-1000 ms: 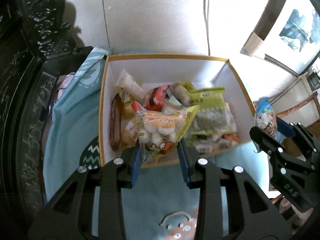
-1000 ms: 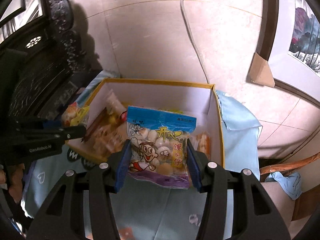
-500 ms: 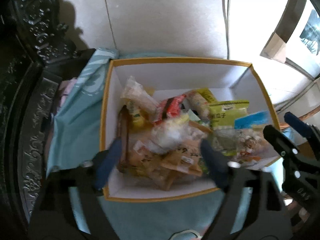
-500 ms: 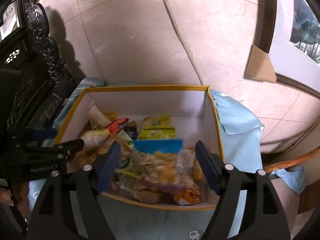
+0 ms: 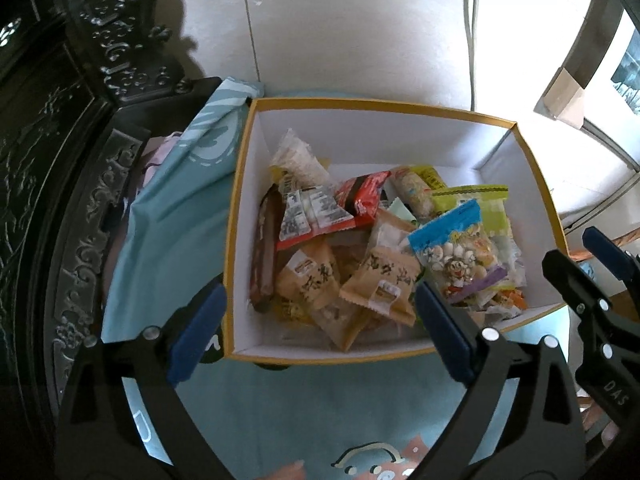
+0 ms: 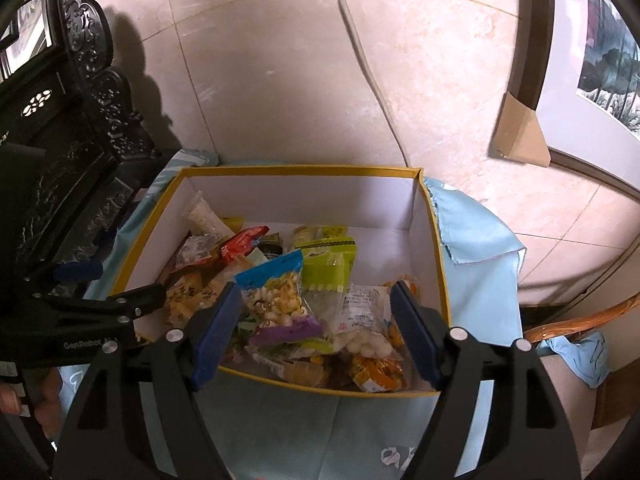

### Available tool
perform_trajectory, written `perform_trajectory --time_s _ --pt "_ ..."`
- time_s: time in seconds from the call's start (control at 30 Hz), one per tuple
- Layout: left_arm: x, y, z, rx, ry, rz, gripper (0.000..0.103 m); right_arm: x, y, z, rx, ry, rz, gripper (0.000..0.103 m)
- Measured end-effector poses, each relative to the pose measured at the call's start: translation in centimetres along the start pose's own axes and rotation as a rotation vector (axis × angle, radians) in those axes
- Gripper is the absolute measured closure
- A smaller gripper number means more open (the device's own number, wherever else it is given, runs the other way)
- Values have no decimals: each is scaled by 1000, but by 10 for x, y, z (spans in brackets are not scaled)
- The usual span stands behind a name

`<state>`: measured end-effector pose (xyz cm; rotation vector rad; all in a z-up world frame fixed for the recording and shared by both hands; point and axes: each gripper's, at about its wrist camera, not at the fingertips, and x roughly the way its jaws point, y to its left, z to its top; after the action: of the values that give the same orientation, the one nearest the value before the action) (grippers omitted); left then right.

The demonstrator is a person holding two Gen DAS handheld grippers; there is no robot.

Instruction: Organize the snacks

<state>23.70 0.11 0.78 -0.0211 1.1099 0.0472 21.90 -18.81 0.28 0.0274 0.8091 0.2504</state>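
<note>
A white box with a yellow rim (image 5: 380, 128) (image 6: 300, 196) stands on a light blue cloth and is filled with several snack packets. A blue-topped bag of round puffs (image 5: 460, 248) (image 6: 276, 296) lies on top at the right of the heap, beside a green packet (image 6: 328, 264). Brown paper packets (image 5: 380, 280) and a red-edged packet lying label side up (image 5: 312, 216) fill the left. My left gripper (image 5: 320, 320) hangs over the box's near edge, its jaws opening with nothing gripped. My right gripper (image 6: 316, 312) stands open over the near right part, empty.
Dark carved wooden furniture (image 5: 60, 160) stands close on the left. A tiled wall with a cable (image 6: 360, 60) rises behind the box. A wooden chair arm (image 6: 580, 320) with a blue cloth sits at the right. A hand (image 6: 40, 400) holds the left gripper.
Both grippers opened and let go of their bags: the yellow bag from the left and the blue-topped bag from the right dropped into the box. The views tipped a little further over the box.
</note>
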Motion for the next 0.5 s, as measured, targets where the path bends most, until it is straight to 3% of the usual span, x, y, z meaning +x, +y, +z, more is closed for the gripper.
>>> perform_trajectory --time_s 0.5 --pt "-45 6 -28 -47 -28 -35 2 -39 13 -28 5 -7 10 26"
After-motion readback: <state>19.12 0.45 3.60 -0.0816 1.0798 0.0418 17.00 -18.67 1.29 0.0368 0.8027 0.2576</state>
